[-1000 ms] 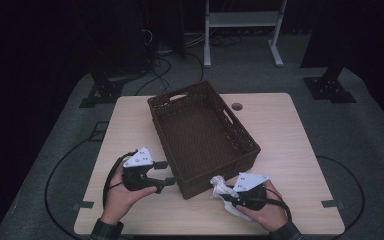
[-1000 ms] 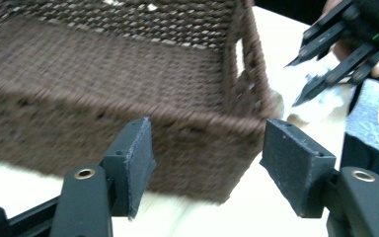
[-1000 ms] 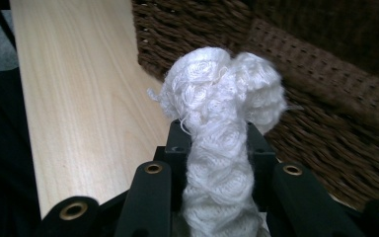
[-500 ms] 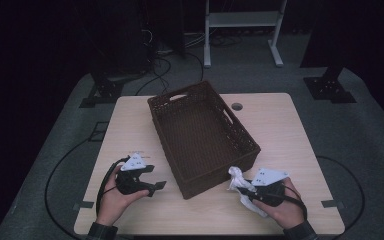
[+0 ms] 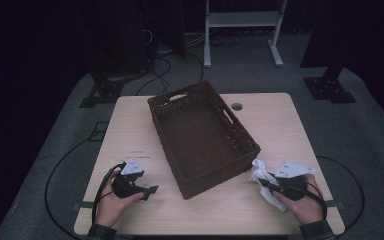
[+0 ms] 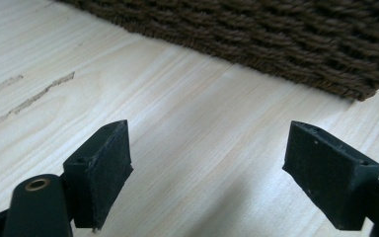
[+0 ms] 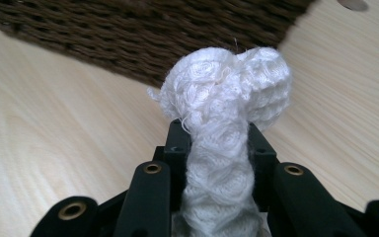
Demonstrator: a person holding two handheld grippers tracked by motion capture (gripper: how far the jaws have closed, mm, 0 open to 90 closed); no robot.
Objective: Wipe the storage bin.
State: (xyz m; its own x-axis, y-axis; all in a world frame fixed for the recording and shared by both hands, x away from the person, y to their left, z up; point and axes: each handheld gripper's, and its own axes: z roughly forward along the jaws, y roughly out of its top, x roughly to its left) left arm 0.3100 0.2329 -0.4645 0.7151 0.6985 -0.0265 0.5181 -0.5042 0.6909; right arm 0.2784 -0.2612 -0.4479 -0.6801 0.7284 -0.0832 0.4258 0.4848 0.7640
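- White knitted cloth [image 7: 224, 123], bunched into a soft wad, sits pinched between the jaws of our right gripper [image 5: 275, 186] near the table's near right corner, just off the basket's near right corner; part of it hangs below the jaws.
- Our left gripper [image 5: 147, 190] rests low at the near left part of the pale wooden table [image 5: 280, 130]. Its jaws stand wide with bare wood between them, and they have just been opening.
- Between the two grippers, reaching toward the far edge, stands the dark brown woven rectangular basket [image 5: 202, 137], set at an angle and with nothing in it that we can see.
- We judge the cloth taken up but not yet placed: carrying it over the rim and letting go inside is probably what remains.
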